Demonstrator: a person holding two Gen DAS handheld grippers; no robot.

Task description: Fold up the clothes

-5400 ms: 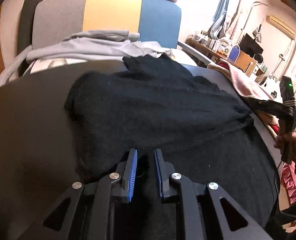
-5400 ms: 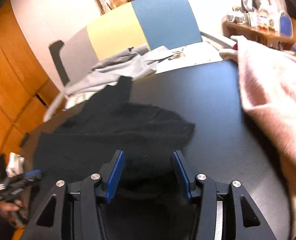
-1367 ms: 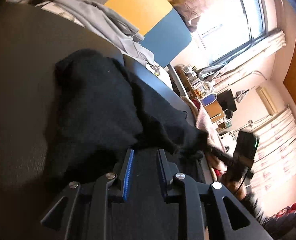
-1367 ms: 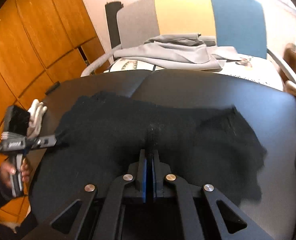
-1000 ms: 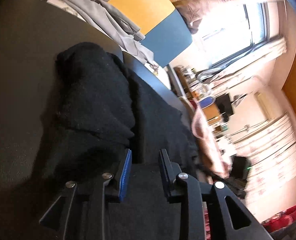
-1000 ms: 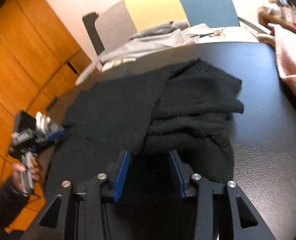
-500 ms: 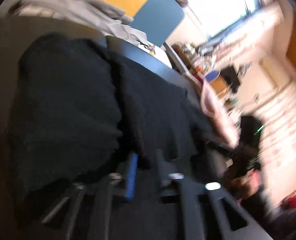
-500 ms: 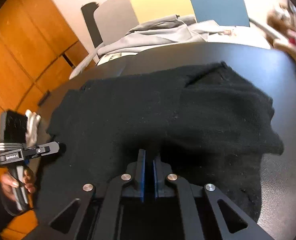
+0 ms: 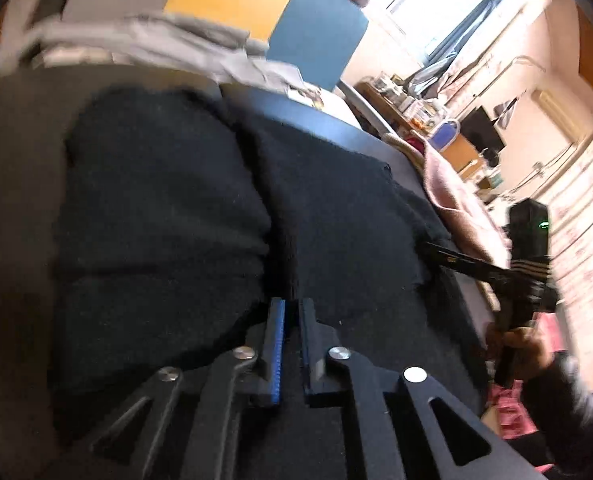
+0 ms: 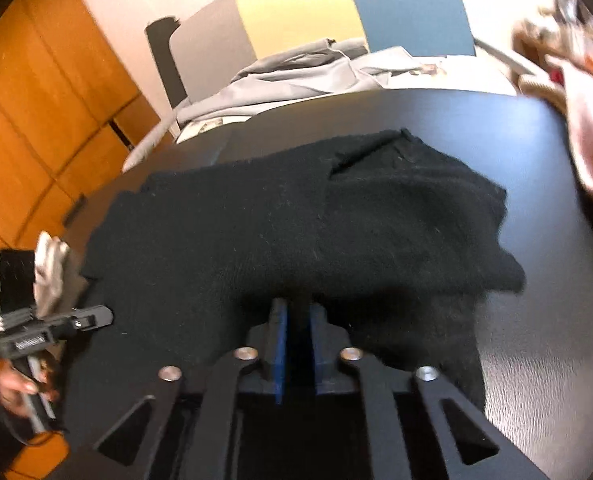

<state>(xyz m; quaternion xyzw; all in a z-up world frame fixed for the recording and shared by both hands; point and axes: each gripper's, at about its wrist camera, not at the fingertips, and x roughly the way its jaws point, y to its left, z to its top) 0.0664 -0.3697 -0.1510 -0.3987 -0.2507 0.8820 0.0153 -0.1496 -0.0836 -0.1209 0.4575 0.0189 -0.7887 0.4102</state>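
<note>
Both grippers letting go of the black garment after a fold

The black garment (image 10: 280, 232) lies on the dark table (image 10: 544, 336), its side panel now doubled over the body where a second ago it lay looser. The left gripper (image 9: 291, 312) and right gripper (image 10: 296, 316), pinched shut half a second ago, are both opening at the near hem; dark cloth sits in each narrow gap, though neither pad clearly presses it. The fold appears set, leaving further folds to come; a grey garment (image 10: 296, 76) waits on the chair (image 10: 296, 4) behind

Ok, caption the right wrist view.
Right gripper, jaws opening, at the near edge of a folded black garment on a dark table.
</note>
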